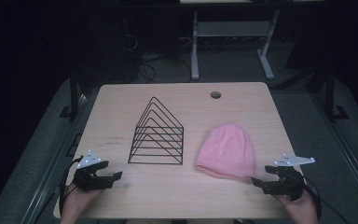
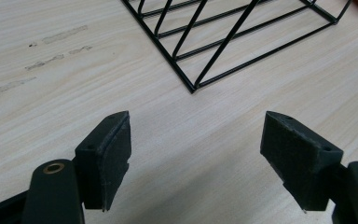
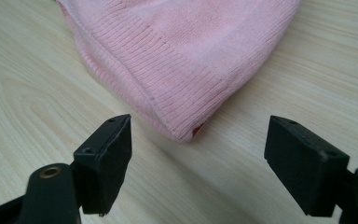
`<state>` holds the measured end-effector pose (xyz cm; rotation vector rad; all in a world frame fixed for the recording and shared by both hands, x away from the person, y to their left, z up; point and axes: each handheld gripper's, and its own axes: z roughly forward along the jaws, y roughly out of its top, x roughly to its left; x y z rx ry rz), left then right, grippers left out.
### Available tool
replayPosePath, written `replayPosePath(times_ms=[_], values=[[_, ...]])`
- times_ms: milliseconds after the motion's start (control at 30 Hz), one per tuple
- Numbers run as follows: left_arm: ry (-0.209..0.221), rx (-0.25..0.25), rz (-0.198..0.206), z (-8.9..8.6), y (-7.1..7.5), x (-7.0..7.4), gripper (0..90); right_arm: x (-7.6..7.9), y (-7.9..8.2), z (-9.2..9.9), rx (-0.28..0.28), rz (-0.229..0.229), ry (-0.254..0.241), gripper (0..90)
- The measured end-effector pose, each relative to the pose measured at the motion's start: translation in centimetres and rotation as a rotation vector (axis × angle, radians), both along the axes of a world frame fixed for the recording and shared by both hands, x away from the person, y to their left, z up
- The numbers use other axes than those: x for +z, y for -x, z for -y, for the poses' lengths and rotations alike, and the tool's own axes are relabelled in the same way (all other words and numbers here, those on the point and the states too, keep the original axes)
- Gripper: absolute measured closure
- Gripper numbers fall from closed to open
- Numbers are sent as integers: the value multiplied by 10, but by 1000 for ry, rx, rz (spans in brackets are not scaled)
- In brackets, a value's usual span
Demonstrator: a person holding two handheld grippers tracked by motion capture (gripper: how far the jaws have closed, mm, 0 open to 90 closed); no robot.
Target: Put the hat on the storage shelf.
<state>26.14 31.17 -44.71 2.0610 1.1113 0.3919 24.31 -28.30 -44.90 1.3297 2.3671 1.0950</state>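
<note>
Pink knit hat (image 3: 182, 56) on wooden table (image 3: 37, 93), tool (image 3: 198, 163) gaping nearby

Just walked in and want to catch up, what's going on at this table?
A person holds a gripper in each hand at the near edge of the table. Both are open and hold nothing. The left gripper points at the wire rack; the right gripper faces the rim of the pink beanie, lying flat beside the rack. Nothing is gripped yet.
</note>
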Motion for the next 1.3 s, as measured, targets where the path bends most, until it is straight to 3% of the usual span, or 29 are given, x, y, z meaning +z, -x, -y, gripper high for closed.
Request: replayPosePath(times_ms=[300,667,967,1300], values=[[10,3,5,1,2,0,247,4,1,1,0,7,1,212],[13,17,12,1,4,1,247,26,-14,-2,19,28,-30,193],[7,6,0,0,2,-1,247,40,-41,-7,51,-21,-3,186],[8,7,1,0,2,-1,247,42,-74,-7,63,-87,-8,193]])
